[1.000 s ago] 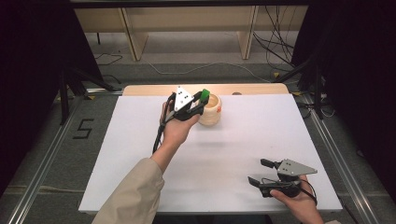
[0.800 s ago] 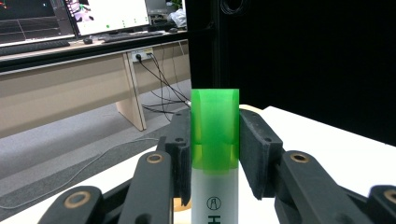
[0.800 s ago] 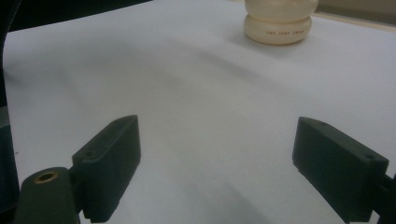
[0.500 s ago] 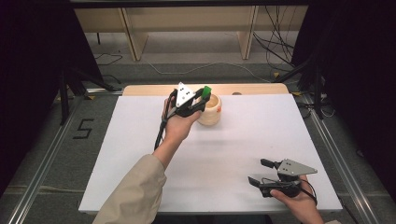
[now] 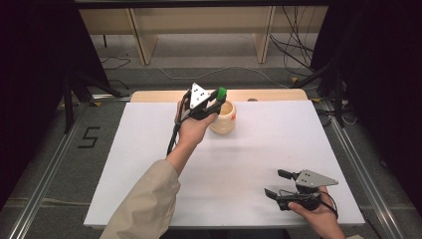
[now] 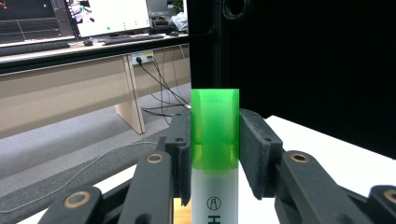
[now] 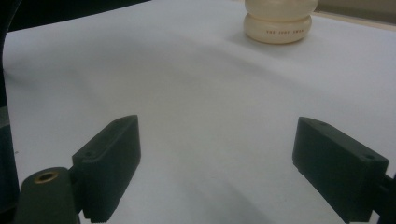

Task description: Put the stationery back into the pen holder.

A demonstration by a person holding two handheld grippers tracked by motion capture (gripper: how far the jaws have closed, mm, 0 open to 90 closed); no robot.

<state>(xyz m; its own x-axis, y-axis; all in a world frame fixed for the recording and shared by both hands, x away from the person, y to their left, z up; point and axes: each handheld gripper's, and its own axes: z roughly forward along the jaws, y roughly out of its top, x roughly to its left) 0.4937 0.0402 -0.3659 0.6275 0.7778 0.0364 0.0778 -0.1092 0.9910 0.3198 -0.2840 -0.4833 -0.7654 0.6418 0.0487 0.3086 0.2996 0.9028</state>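
A marker with a white body and a green cap (image 6: 215, 130) stands upright between the black jaws of my left gripper (image 6: 215, 154), which is shut on it. From above, that gripper (image 5: 215, 102) hovers over the open top of a cream holder (image 5: 224, 119) at the back of the table, with the green cap (image 5: 221, 92) sticking up. My right gripper (image 5: 278, 183) rests near the front right edge, open with nothing between its jaws. In the right gripper view the jaws (image 7: 217, 158) stand wide apart over bare white table, and the holder's base (image 7: 279, 21) shows far off.
The white sheet (image 5: 259, 149) covers the table, with a strip of wood (image 5: 268, 94) showing along its back edge. A black cable (image 5: 172, 142) trails from the left gripper down along the forearm. Metal rails run along both sides of the table.
The left gripper with the marker has shifted slightly toward the back, staying over the holder. The right gripper has not moved.
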